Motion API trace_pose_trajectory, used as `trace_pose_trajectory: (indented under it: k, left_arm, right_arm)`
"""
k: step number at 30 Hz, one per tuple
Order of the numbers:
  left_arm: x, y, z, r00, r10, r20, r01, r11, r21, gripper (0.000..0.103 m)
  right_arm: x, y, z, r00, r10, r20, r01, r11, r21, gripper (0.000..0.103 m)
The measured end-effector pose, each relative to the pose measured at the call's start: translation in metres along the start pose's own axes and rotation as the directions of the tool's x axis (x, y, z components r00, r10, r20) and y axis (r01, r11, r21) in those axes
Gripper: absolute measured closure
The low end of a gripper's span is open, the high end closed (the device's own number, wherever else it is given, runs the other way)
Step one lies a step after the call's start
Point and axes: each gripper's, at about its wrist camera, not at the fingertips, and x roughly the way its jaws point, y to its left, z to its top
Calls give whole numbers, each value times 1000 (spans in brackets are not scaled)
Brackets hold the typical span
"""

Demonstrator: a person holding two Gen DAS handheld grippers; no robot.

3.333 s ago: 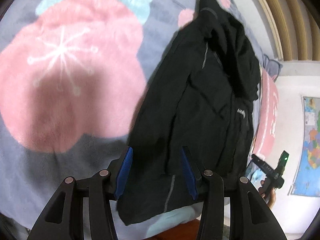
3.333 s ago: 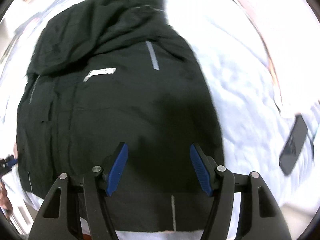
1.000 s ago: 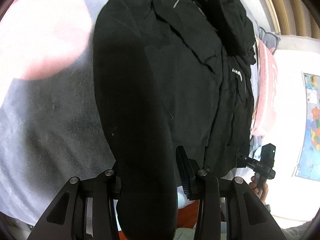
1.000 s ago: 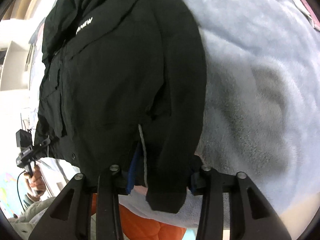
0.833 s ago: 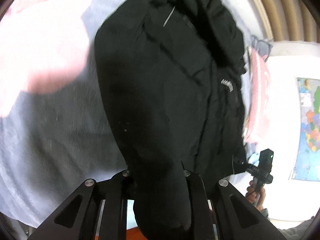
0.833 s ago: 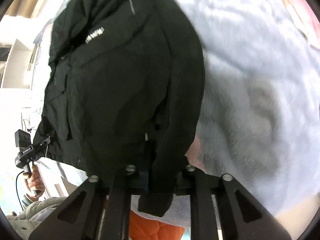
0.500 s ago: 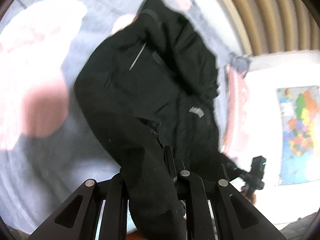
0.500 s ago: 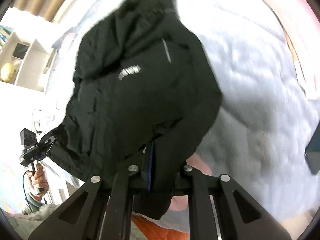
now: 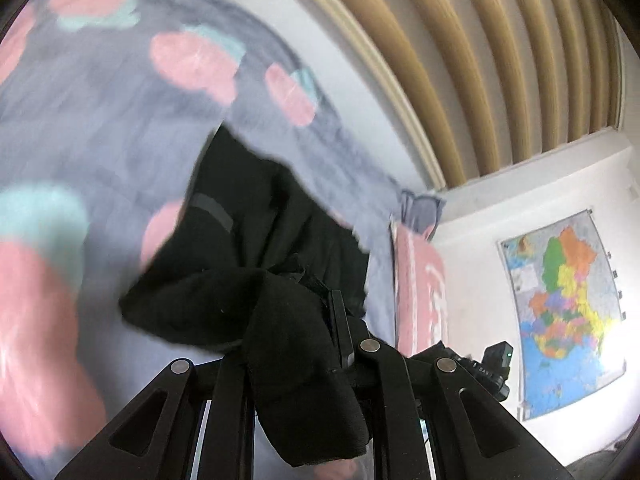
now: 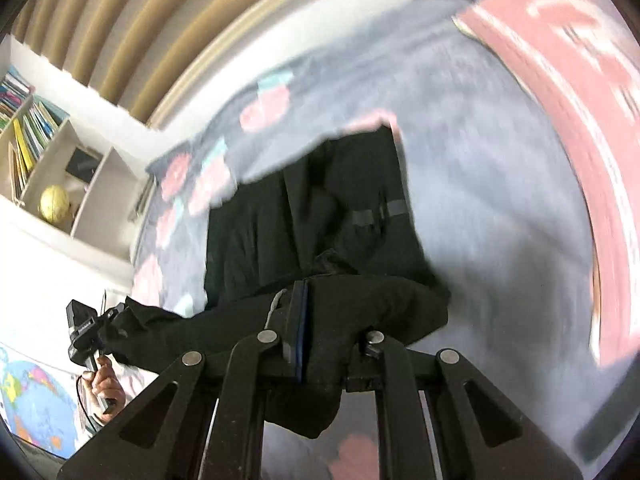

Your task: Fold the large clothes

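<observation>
Black jacket (image 9: 256, 240) lies on a bed, spread over a grey fleece blanket (image 9: 100, 128) printed with pink and teal shapes; its far part rests flat on the blanket while the near part is lifted clear of it. The left gripper (image 9: 296, 344) has its jaws clamped shut on a thick fold of the black fabric, which bulges over them and hangs down in front of the left wrist camera, hiding much of the near blanket. The right gripper (image 10: 316, 332) likewise has its jaws pressed tight on a bunch of the jacket, a blue pad edge showing against the cloth, with a flap drooping below. In the right wrist view the fabric runs taut leftward to the other gripper (image 10: 86, 328), gripped by a hand (image 10: 102, 384).

A grey reflective strip (image 10: 378, 212) crosses the jacket's far part. A pink pillow with white lettering (image 10: 568, 92) lies on the bed just beside the jacket. Behind the bed stands a headboard of rounded wooden slats (image 9: 460, 40). A coloured map (image 9: 560, 312) hangs on the white wall, and a white shelf unit (image 10: 60, 168) holds upright books (image 10: 28, 128) and a small yellowish globe (image 10: 54, 204). A dark flat object (image 10: 608, 412) sits at the right edge of the right wrist view, too blurred to identify.
</observation>
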Motion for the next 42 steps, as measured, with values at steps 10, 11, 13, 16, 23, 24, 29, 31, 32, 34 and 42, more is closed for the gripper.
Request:
trace_pose_trajectory:
  k: [10,11,13,16,23,24,29,31,32,34,42]
  left_arm:
    - [99,-22,130,995,86,47,-86,996,9,88]
    - [110,-18,136,994,104,42,-104,995,-3,88]
    - [139,-3,149,989,148,24,-147,988,-37,87]
    - [178,26,159,980,200,-15,-201,975,-94,87]
    - [235,76,158,963,255,-88,-266,951,-158,85]
    - [240,80,157,961,258,-96,-271,949,-162,85]
    - [259,91,154,948,283,-143,-302,942,-142,85]
    - [257,86,155,945,277,-171,-299,947,-118,85]
    - [254,82,157,943,274,-190,-296,950,-100,84]
    - [244,75,160,940,259,-221,-280,957,-69,80]
    - [153,37,167,957,78,-278,-79,997,10,54]
  right_arm:
    - [108,1,143,992,-129,3,129,992,4,88]
    - [120,-4,148,990,-141,-12,142,990,14,87]
    - [157,-19,162,982,-180,-64,184,982,47,87]
    - [202,-38,167,963,-233,-138,243,968,61,87]
    - [275,-72,160,932,-265,-246,290,955,71,87]
    - [281,-72,158,928,-275,-252,298,953,58,87]
    - [297,-71,154,912,-312,-267,326,945,10,87]
    - [295,-71,154,911,-308,-274,320,947,2,87]
    - [291,-70,155,913,-298,-280,312,950,4,87]
    - [278,-70,158,920,-266,-288,284,958,25,86]
    - [179,-58,159,970,-45,-240,58,997,46,43]
